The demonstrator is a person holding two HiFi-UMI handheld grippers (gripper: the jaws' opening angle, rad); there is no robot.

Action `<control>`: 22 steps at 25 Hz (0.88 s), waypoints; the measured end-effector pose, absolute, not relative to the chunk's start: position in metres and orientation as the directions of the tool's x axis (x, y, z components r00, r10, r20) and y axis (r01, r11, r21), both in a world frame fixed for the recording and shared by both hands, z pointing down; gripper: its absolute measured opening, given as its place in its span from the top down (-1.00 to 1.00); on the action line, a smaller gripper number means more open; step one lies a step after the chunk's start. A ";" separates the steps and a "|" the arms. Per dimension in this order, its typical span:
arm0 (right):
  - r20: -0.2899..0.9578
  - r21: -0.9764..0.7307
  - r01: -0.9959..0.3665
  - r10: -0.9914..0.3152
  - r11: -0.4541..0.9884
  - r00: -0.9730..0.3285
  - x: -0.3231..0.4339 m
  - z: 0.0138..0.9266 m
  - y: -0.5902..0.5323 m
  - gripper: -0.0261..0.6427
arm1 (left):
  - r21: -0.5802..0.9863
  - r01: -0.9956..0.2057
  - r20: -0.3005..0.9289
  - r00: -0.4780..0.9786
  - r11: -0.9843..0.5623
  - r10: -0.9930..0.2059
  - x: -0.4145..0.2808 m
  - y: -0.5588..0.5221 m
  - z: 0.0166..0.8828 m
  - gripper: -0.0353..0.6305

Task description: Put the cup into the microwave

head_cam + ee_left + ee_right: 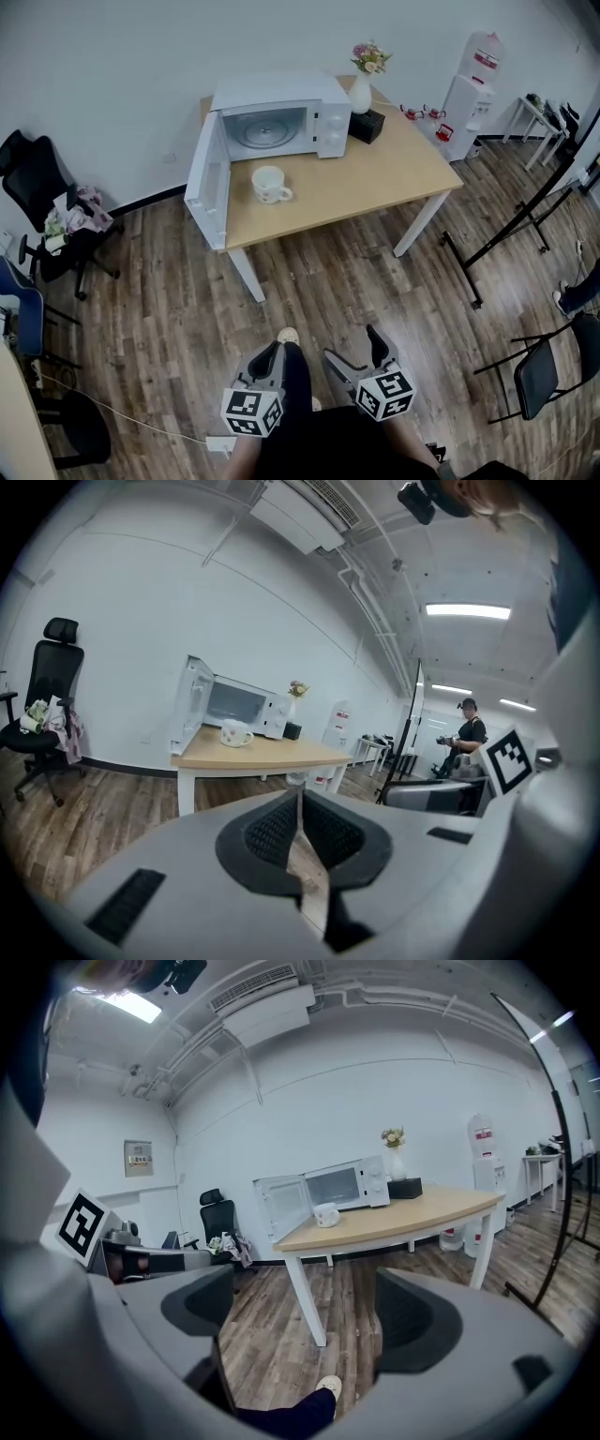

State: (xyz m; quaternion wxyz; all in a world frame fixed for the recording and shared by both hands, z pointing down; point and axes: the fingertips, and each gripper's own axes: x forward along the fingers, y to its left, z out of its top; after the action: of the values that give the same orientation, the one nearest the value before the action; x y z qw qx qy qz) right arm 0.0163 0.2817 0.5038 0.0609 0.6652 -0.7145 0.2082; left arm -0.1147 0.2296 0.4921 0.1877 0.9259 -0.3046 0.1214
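A white cup (271, 185) with a handle stands on the wooden table (375, 183), just in front of the white microwave (281, 117), whose door (208, 180) hangs wide open to the left. Both grippers are far from the table, held low near the person's legs. My left gripper (270, 353) is shut with nothing in it; its pads (281, 829) meet. My right gripper (354, 344) is open and empty. The cup (234, 732) and microwave (239, 705) show small in the left gripper view, and the cup (326, 1214) and microwave (349, 1186) in the right gripper view.
A vase of flowers (362, 82) and a black box (367, 125) stand right of the microwave. A water dispenser (469, 98) is at the back right. Black office chairs (42, 216) stand left, a folding chair (548, 370) and stand legs (506, 234) right. Another person (465, 738) stands far off.
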 end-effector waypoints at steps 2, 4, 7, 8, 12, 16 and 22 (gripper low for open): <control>0.362 -0.218 -0.976 -0.926 0.024 -0.104 0.022 0.502 0.270 -0.46 | 0.279 -0.610 0.339 0.785 -0.742 -0.518 -0.109 0.218 0.491 0.85; 0.363 -0.225 -0.974 -0.926 0.017 -0.100 0.027 0.502 0.256 -0.46 | 0.283 -0.608 0.345 0.786 -0.741 -0.513 -0.104 0.207 0.492 0.85; 0.372 -0.225 -0.974 -0.922 0.024 -0.108 0.032 0.500 0.234 -0.46 | 0.281 -0.607 0.351 0.786 -0.744 -0.509 -0.098 0.185 0.490 0.85; 0.378 -0.220 -0.975 -0.919 0.030 -0.113 0.034 0.501 0.227 -0.46 | 0.280 -0.606 0.351 0.786 -0.744 -0.509 -0.095 0.176 0.489 0.85; 0.394 -0.224 -0.973 -0.909 0.048 -0.136 0.042 0.500 0.198 -0.46 | 0.277 -0.597 0.347 0.793 -0.753 -0.501 -0.081 0.147 0.482 0.85; 0.395 -0.236 -0.970 -0.906 0.059 -0.151 0.047 0.498 0.164 -0.46 | 0.281 -0.596 0.353 0.793 -0.752 -0.497 -0.072 0.115 0.481 0.85; 0.401 -0.241 -0.969 -0.903 0.059 -0.154 0.060 0.496 0.113 -0.46 | 0.281 -0.597 0.348 0.793 -0.751 -0.500 -0.061 0.065 0.477 0.85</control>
State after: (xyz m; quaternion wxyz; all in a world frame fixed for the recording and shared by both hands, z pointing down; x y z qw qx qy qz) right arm 0.0602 0.1126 0.4963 0.0716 0.6463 -0.7240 0.2301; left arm -0.0605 0.0649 0.4765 0.1920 0.9272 -0.2959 0.1264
